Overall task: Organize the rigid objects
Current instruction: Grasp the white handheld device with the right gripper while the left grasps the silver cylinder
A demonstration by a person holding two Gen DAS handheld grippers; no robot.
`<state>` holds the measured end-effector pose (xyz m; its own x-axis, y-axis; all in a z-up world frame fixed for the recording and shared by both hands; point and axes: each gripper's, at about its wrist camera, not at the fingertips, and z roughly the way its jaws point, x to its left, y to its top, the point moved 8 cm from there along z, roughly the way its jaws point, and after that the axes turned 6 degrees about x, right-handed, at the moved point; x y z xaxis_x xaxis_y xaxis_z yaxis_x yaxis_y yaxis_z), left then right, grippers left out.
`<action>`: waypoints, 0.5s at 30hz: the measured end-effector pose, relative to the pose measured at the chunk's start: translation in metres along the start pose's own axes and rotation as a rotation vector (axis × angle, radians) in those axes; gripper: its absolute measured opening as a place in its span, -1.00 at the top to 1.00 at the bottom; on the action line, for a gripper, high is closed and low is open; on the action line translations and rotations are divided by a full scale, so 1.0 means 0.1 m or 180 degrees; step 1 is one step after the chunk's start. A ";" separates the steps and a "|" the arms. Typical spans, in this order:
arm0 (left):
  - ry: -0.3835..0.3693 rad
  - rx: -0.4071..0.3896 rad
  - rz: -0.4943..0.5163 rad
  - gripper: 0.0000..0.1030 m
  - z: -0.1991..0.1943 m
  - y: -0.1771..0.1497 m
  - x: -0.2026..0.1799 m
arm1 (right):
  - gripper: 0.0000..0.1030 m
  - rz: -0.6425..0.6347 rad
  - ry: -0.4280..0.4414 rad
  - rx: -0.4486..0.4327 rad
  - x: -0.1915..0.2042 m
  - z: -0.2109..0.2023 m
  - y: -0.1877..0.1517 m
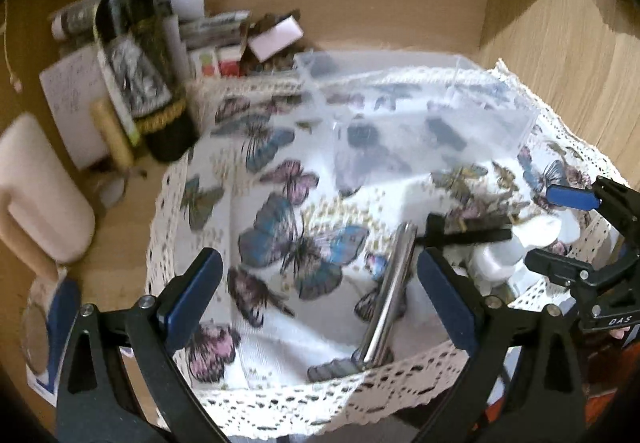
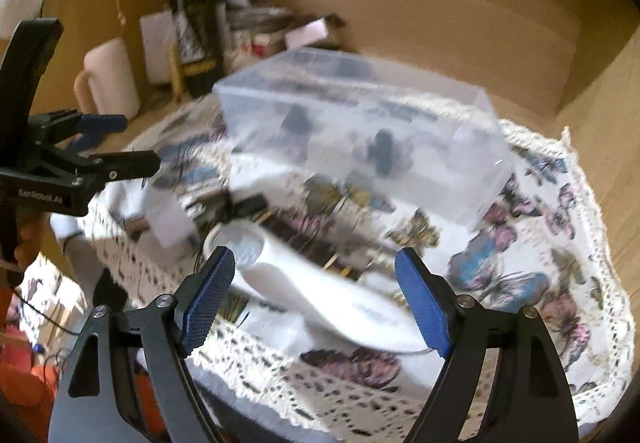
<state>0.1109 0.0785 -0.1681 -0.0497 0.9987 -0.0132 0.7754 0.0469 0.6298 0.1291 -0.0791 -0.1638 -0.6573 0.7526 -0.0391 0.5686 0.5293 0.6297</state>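
- Left wrist view: your left gripper (image 1: 320, 291) hung above the butterfly-print cloth (image 1: 280, 203) with its jaws spread wide and nothing between the blue pads (image 1: 192, 295).
- A polished metal rod-like tool (image 1: 390, 291) lay on the cloth just inside the right-hand pad, its dark end toward the lace edge — stiff, probably smooth and slippery, so in my judgement you would have done best to pinch it across the shaft near the middle.
- Beyond it stood the clear plastic box (image 1: 420, 111), with several small dark pieces inside; it looked light and rigid, its thin walls likely to flex, and better taken by a rim than squeezed across.
- A dark wine bottle (image 1: 136, 55) and a cream jug (image 1: 40, 195) stood off the cloth on the wooden shelf, among papers.
- Your right gripper (image 1: 560, 227) showed at the right edge, over a white object; blur hid what that was.
- Right wrist view: your right gripper (image 2: 316, 295) pointed down and forward with the jaws wide apart, holding nothing.
- Between and below them lay a white, curved plastic piece (image 2: 340, 303) — its kind was unclear in the blur; it looked light and smooth, and the narrower middle seemed the surest hold.
- The clear box (image 2: 360, 131) sat farther back on the cloth, well apart from the pads.
- Your left gripper (image 2: 96, 147) appeared at the left edge, away from the white piece.
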 end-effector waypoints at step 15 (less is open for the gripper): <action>0.0058 0.0109 -0.0006 -0.93 0.15 -0.23 0.07 | 0.41 -0.0070 0.0025 0.0258 0.08 0.25 -0.03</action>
<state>0.1024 0.0846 -0.1941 -0.0623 0.9981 0.0000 0.7963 0.0497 0.6028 0.1349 -0.0649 -0.1856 -0.6738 0.7375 -0.0461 0.5918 0.5759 0.5639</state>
